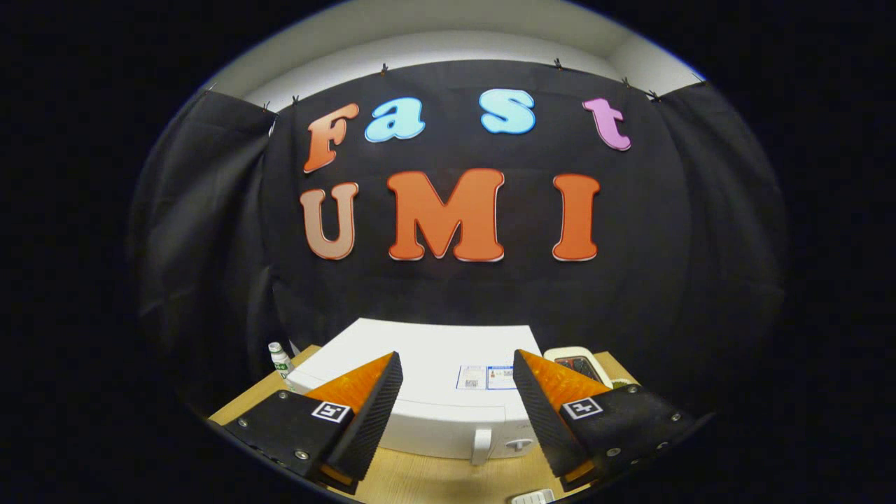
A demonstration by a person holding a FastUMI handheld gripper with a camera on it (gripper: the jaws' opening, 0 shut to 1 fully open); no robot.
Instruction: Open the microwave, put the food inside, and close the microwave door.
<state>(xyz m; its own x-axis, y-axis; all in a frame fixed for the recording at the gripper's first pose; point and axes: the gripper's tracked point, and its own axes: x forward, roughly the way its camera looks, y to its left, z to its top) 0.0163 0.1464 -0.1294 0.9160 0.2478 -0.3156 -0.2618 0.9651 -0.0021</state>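
my gripper (458, 395) hangs above the wooden table (420, 479), looking down and forward over the white microwave (420, 378). my two fingers are spread wide apart with nothing between them but open air; one finger (367, 406) sits over the microwave's left part, the other over its right part, and neither touches it. the microwave stands in the middle of the table, its back toward the far edge by the black cloth wall. its door is closed, with a white handle (481, 445) on the front face and a round knob (519, 444) just beside that handle, both facing the near edge. a label (485, 377) lies on the microwave's top, between my fingers and a little beyond them. a small white bottle (281, 360) with a green band stands near the table's far left corner, just beside the microwave. a pale tray (575, 364) with dark food in it rests toward the far right corner, beside the microwave, partly hidden behind my right finger. a small white object (532, 497) lies at the near edge; i cannot tell what it is.
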